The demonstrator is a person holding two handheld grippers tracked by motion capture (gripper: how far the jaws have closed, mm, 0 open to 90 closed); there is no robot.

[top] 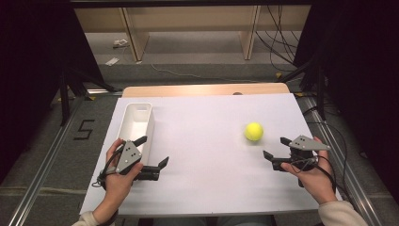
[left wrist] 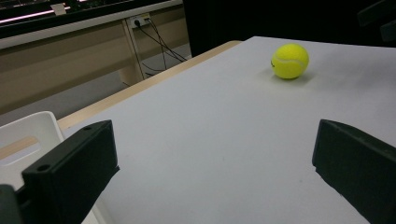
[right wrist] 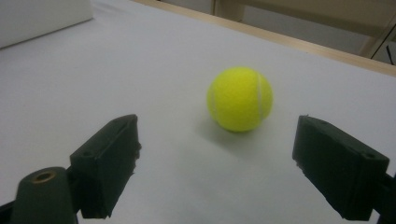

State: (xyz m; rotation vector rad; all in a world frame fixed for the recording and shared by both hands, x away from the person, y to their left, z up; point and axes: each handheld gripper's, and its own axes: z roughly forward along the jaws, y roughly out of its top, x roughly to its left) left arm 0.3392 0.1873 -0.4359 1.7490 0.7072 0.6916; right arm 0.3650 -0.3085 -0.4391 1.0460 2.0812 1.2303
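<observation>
A: Right gripper (top: 275,151) — state?
B: Jaws spread wide, nothing between them. Blocky matte black jaws, a bit ragged at the pad edges in the right gripper view. It points left and far, toward the tennis ball (top: 253,131).
A: Ball position?
B: On the white tabletop (top: 207,155), right of centre, just beyond the right jaws and not touching them. Round, fuzzy yellow felt, pale curved seam. Bare surface all round it.
A: Left gripper (top: 151,151)?
B: Also wide apart and holding nothing — near left, hovering beside the white bin (top: 136,123). Same black squared jaws, grey three-cornered plate on top.
A: Bin?
B: Long, narrow, smooth white plastic, rounded corners, far-left part of the table.
A: Edges, room?
B: Smooth flat white top with a wood strip (top: 202,89) along the far edge. Wide bare stretch between the two grippers and between ball and bin.
</observation>
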